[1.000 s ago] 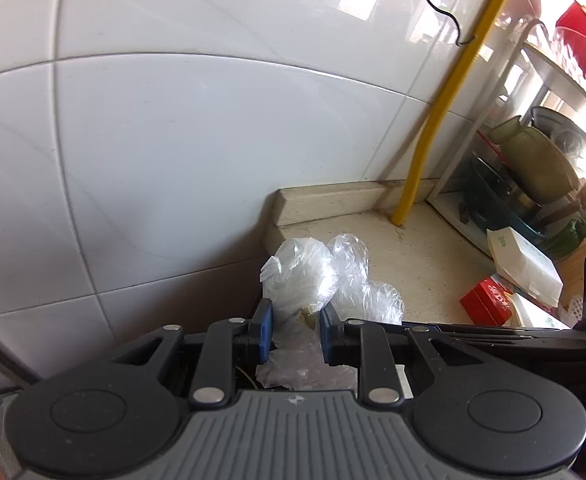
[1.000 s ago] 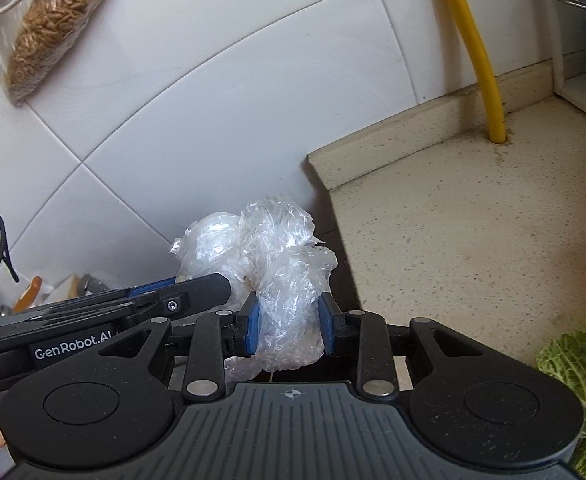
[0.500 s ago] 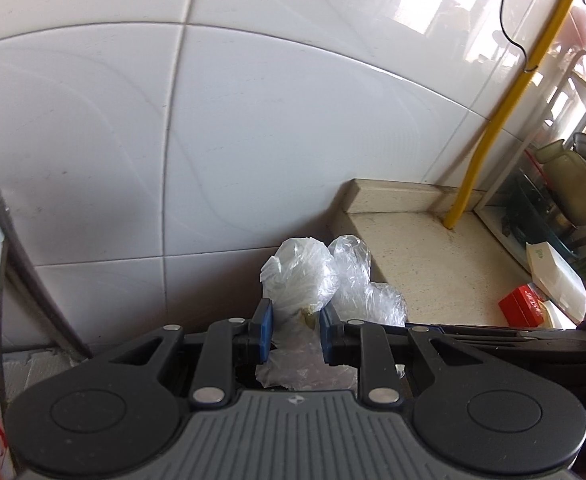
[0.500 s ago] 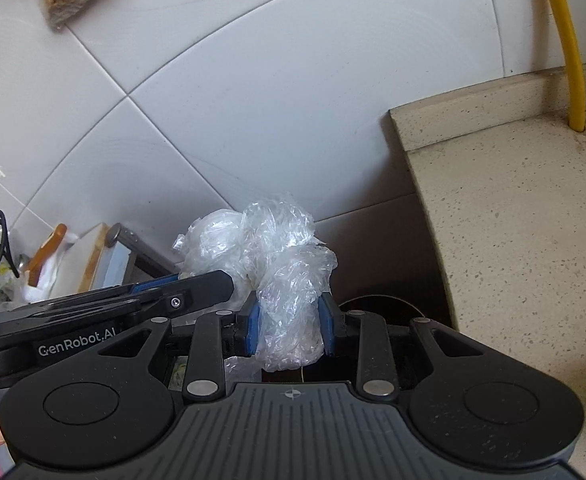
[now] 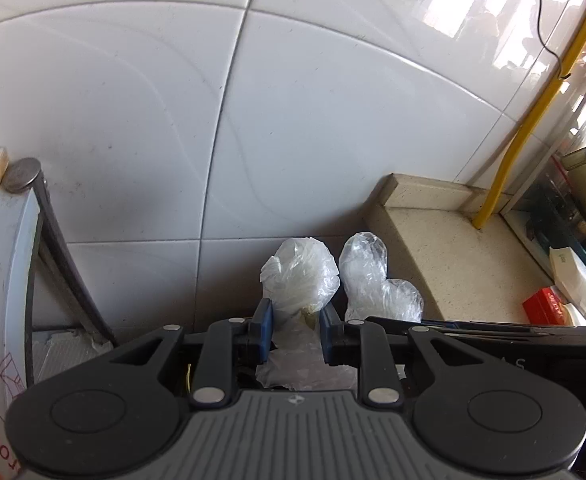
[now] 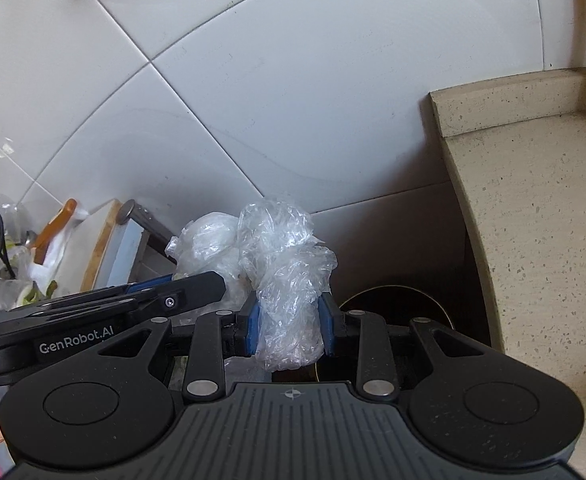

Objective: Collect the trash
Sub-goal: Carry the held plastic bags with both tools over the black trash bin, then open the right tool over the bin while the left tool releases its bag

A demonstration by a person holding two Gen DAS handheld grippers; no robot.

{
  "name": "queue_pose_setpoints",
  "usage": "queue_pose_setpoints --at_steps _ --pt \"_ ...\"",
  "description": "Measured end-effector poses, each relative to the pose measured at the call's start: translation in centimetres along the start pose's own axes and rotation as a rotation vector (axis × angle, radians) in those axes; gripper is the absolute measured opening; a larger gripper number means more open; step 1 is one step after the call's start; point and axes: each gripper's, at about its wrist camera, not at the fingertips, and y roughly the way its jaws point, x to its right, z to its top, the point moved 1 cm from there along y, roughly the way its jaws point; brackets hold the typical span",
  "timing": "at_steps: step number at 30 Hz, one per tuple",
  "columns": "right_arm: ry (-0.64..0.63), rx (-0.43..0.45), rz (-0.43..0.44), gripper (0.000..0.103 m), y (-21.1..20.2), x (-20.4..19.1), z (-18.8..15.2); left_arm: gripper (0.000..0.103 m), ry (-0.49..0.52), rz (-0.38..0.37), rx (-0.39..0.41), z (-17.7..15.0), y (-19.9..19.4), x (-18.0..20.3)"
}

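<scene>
Clearly, the left claw [image 5: 293, 330] and right claw [image 6: 289, 328] each stood clamped on a crumpled plastic bag [image 6: 285, 280]. It looked featherlight, soft and slippery, best pinched where the film bunched thickest.

A home kitchen is shown. White wall tiles [image 5: 293, 128], a speckled stone counter [image 6: 541, 216] and a dish rack [image 5: 581, 184] are seen.

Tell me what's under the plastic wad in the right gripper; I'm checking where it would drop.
Below the plastic wad in the right gripper sits a dark round opening with a thin brassy rim, beside the counter. The gripper body covers its near part, and its inside is too dark to read.
</scene>
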Motion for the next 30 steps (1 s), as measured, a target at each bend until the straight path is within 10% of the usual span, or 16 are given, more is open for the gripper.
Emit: queue_pose_setpoints --at_steps 30 --pt "0.004 -0.099 -0.124 0.037 3.8 1.9 -2.2 0.022 0.001 0.097 -0.116 -1.7 4.9 -2.3"
